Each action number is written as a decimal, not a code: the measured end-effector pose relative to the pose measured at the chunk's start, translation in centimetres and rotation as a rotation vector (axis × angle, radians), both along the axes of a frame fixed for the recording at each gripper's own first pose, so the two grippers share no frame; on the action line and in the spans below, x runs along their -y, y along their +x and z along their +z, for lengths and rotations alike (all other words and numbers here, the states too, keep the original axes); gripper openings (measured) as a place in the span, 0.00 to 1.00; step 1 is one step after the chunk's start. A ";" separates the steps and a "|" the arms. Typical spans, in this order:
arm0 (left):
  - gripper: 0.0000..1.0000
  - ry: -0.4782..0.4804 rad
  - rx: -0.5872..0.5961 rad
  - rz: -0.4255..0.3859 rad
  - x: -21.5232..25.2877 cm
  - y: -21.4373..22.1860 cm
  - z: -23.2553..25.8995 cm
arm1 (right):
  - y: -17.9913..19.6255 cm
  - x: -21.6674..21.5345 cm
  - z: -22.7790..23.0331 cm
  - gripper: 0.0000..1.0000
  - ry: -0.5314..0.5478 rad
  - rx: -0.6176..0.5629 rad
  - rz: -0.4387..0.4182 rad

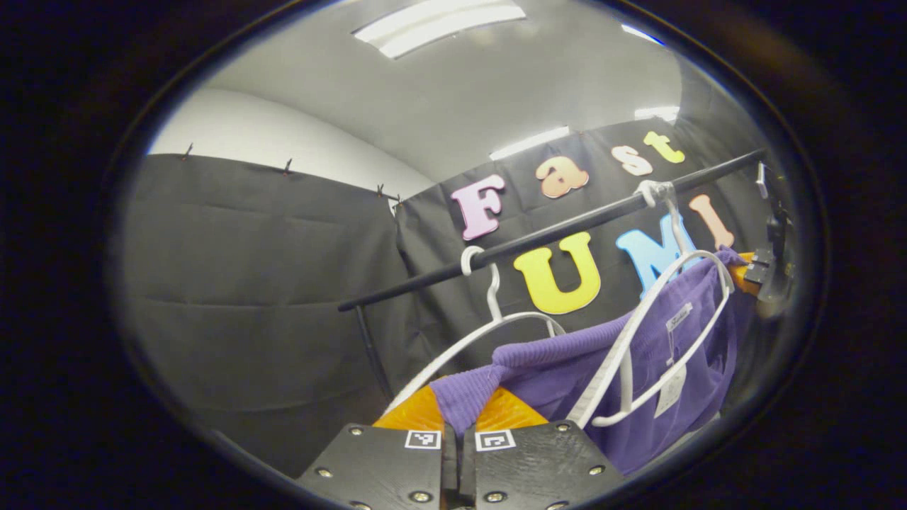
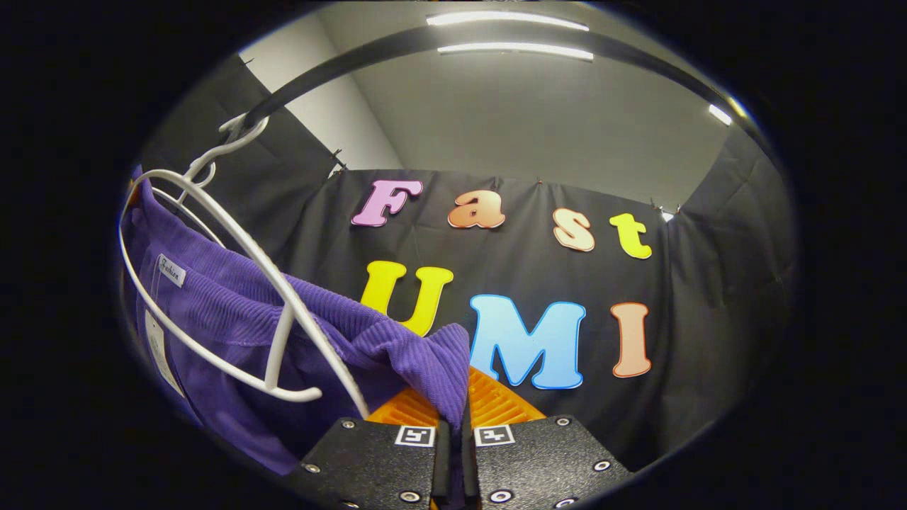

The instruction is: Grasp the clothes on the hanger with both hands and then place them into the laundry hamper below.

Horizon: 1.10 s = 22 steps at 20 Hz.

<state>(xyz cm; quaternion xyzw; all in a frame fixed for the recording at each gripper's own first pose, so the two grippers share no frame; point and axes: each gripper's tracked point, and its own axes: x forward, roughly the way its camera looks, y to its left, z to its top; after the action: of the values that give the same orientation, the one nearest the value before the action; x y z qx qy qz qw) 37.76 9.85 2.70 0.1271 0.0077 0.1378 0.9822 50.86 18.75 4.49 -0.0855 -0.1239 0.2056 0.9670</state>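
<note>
A purple ribbed garment hangs on a white hanger hooked over a black rail. My left gripper is shut on one shoulder end of the fabric, which is pulled out toward the camera. The right gripper shows at the far right, by the garment's other shoulder. In the right gripper view, the same purple garment and hanger hang to the left. My right gripper is shut on a fold of the cloth. The rail arches overhead.
A second white hanger, bare, hangs on the rail to the left of the garment. A thin black upright supports the rail. White labels dangle inside the garment's neck. Black cloth walls close in behind.
</note>
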 end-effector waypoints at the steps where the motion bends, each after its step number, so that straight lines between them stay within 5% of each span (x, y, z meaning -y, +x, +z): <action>1: 0.07 -0.013 -0.005 -0.002 0.0 -0.2 -0.7 | 0.0 -0.2 -1.0 0.06 -0.014 -0.017 0.011; 2: 0.00 -0.026 -0.010 -0.004 0.0 -0.4 -1.5 | 0.0 -0.4 -2.1 0.06 -0.021 -0.047 0.023; 7: 0.07 -0.076 -0.042 0.011 -0.1 -1.8 -4.4 | -0.7 -0.7 -6.3 0.06 -0.055 -0.129 0.048; 13: 0.02 -0.086 -0.072 0.037 -0.6 -5.9 -7.1 | -5.9 -0.2 -9.2 0.06 -0.100 -0.158 0.079; 22: 0.02 -0.121 -0.019 -0.054 3.5 -12.7 -4.4 | -12.6 2.0 -7.4 0.06 -0.002 -0.226 0.066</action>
<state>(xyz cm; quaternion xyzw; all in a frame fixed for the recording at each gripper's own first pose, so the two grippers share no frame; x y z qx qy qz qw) 25.06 6.35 -1.75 0.0688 0.0221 0.1093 0.9914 38.25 16.79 -2.87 -0.0584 -0.0168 0.2456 0.9675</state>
